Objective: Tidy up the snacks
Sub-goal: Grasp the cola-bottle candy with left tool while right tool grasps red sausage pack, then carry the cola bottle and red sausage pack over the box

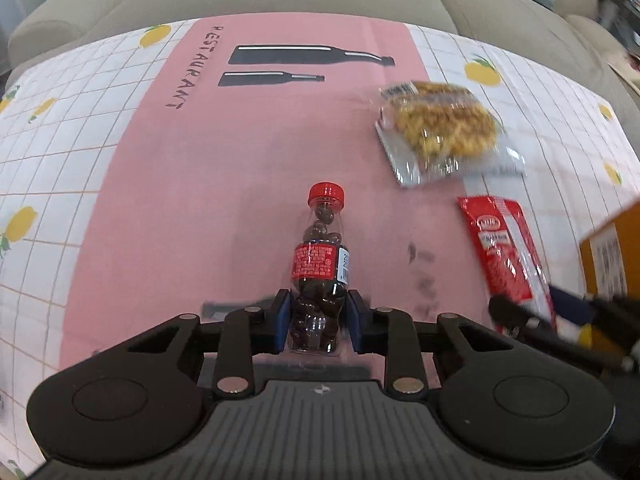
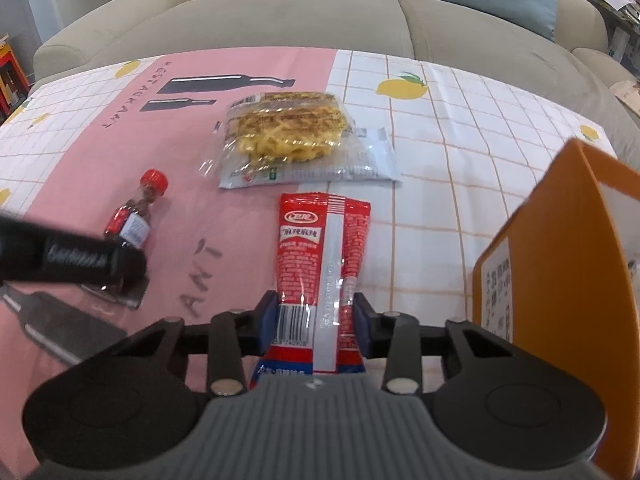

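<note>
A: What's on the bench, biggest first?
B: An orange box at the right, a clear noodle packet toward the sofa.
A: And each hand-held gripper?
B: The right hand-held gripper pinches the red sachet; the left hand-held gripper clamps the lying candy bottle.

Noodle pack blurred; orange box edge-cropped

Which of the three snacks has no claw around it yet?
The clear noodle packet, lying free near the sofa; the bottle sits in the left claw, the red packet in the right claw.
</note>
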Demonstrator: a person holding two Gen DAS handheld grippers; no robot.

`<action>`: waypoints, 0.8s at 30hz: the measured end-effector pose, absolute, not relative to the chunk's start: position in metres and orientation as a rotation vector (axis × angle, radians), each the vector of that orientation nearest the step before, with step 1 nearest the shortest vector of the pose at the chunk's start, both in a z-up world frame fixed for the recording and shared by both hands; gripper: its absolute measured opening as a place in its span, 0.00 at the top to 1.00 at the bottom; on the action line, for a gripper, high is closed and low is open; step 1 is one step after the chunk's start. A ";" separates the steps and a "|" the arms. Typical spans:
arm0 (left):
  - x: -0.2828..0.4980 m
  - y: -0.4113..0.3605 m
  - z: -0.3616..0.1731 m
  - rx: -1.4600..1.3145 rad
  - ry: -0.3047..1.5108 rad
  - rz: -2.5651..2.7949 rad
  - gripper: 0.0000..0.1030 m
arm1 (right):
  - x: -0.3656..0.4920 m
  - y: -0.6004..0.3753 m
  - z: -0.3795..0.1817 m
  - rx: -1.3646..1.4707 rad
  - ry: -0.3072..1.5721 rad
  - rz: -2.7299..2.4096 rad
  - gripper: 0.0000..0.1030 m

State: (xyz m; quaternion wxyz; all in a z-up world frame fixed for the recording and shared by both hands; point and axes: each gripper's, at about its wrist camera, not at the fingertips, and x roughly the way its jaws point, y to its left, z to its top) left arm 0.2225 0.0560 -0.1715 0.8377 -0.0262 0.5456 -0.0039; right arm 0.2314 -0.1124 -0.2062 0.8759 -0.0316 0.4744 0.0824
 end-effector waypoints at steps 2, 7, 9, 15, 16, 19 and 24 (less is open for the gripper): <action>0.210 0.062 -0.172 -0.072 1.146 -0.037 0.69 | 0.224 -0.112 -0.206 -0.067 0.993 0.185 0.66; 0.186 0.074 -0.170 -0.129 1.146 -0.014 0.69 | 0.203 -0.110 -0.205 -0.063 1.011 0.216 0.68; 0.178 0.076 -0.169 -0.142 1.150 -0.006 0.69 | 0.196 -0.110 -0.204 -0.050 1.025 0.227 0.69; 0.158 0.072 -0.167 -0.196 1.171 -0.008 0.69 | 0.176 -0.110 -0.200 0.000 1.097 0.248 0.70; 0.155 0.072 -0.166 -0.208 1.173 -0.011 0.69 | 0.173 -0.110 -0.198 0.011 1.103 0.246 0.70; 0.145 0.075 -0.165 -0.271 1.184 -0.022 0.69 | 0.162 -0.112 -0.192 0.048 1.104 0.249 0.71; 0.132 0.078 -0.153 -0.343 1.180 -0.021 0.69 | 0.148 -0.115 -0.174 0.071 1.072 0.258 0.72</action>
